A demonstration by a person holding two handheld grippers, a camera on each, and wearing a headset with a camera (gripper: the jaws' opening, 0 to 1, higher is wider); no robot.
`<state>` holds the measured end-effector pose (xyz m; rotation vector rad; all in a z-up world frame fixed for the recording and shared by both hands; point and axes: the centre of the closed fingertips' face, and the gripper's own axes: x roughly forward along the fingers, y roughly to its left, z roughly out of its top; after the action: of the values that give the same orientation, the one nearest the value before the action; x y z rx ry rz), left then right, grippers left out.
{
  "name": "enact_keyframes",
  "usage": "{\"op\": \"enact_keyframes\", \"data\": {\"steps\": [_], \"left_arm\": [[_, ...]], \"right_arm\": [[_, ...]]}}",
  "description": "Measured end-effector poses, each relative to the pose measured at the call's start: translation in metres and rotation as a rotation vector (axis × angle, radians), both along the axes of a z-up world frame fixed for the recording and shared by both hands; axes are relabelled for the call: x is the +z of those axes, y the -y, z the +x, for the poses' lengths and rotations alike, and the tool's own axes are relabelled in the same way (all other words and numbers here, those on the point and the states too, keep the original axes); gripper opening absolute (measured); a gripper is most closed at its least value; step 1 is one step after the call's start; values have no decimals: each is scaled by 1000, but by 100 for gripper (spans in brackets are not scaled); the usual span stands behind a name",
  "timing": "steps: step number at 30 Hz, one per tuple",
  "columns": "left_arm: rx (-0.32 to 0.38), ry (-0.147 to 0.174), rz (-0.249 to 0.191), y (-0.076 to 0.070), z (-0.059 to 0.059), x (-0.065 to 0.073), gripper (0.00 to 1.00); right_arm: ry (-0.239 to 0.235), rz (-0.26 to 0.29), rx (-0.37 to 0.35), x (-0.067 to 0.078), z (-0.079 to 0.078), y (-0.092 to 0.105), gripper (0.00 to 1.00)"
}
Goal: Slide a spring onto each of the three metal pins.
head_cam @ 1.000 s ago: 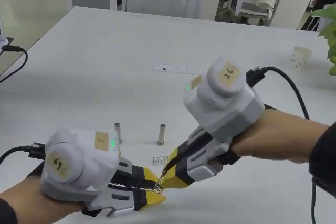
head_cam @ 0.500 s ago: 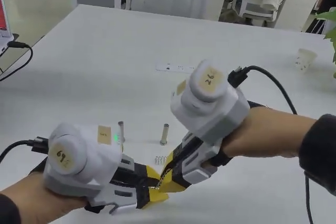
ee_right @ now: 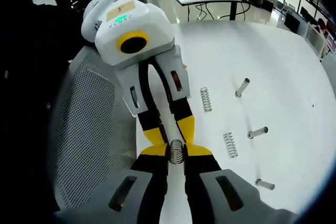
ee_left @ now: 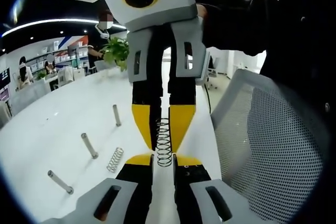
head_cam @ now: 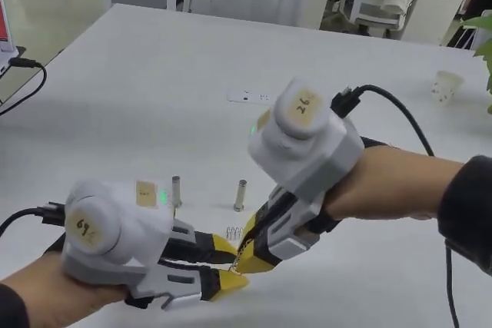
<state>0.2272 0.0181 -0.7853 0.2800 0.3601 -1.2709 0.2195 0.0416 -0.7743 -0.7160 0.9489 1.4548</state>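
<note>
Your right gripper [ee_right: 177, 157] has its jaws closed on a spring [ee_left: 164, 139]. In the left gripper view the coil runs straight down between that gripper's yellow tips, pinched from both sides. Your left gripper [ee_left: 164, 163] meets it tip to tip, and the near end of the spring sits in the narrow gap between the left jaws. Those jaws stand only slightly parted, and I cannot tell whether they press on the coil or merely flank it.

Ahead of the left jaws and off to their left, three metal pins [ee_left: 89, 145] stand upright in a row on the white counter [head_cam: 115, 113], each one bare and well apart from both pairs of jaws.

In the right gripper view the pins lie to the right of your jaws. A loose spring [ee_right: 230, 145] lies flat on the counter between the jaws and the pins. A second loose spring [ee_right: 206, 99] lies further ahead, beside the left gripper's body.
</note>
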Motion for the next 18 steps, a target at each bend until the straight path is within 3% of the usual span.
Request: {"op": "enact_keyframes", "data": {"steps": [8,18], "left_arm": [[33,-18,-22,-5,3,-1,16],[117,-18,-68,-15,17,5,37]], "right_arm": [[10,-20,-9,2,7,7,9],[27,-28,-49,9,20,23,9]]}}
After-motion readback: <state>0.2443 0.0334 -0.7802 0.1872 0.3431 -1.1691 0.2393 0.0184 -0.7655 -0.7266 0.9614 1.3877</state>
